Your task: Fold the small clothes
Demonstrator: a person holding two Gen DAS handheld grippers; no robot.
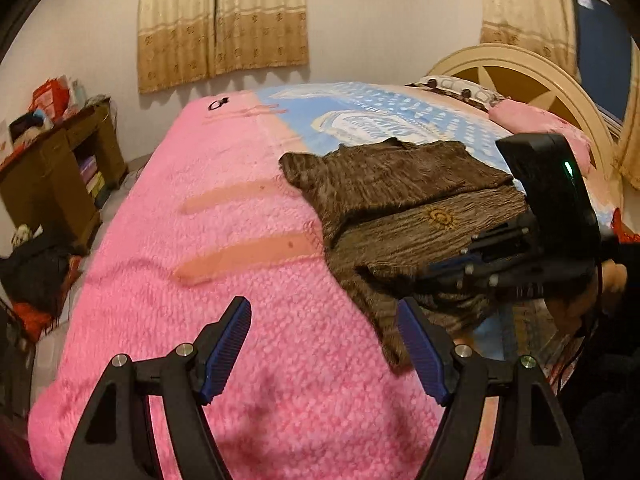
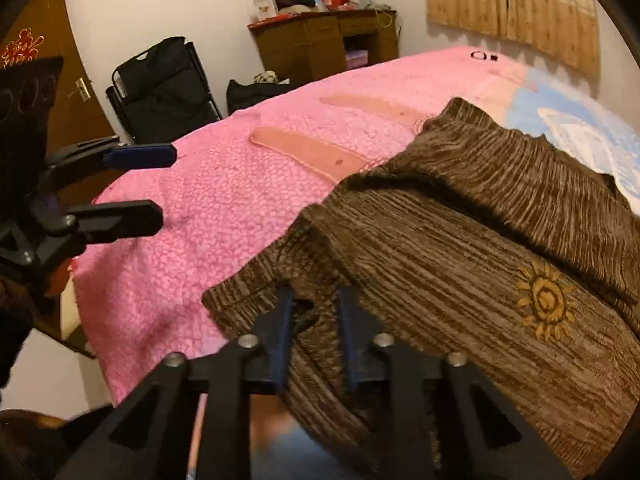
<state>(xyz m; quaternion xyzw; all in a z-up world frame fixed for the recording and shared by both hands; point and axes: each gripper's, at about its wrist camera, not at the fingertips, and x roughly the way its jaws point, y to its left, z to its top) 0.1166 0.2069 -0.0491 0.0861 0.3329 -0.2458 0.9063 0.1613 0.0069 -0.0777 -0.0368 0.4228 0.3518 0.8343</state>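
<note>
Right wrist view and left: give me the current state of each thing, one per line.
Brown garment: partly folded, lying on the bed.
Right gripper: shut on the garment's near edge.
Left gripper: open, empty, over the pink blanket.
Curtains: drawn.

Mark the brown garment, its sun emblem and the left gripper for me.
brown garment (image 2: 460, 248), right wrist view, ribbed middle.
sun emblem (image 2: 545, 299), right wrist view, spiral centre.
left gripper (image 1: 324, 346), left wrist view, midway between fingertips.

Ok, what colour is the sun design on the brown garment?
The sun design is golden yellow on brown ribbed fabric, clearest in the right wrist view.
</note>
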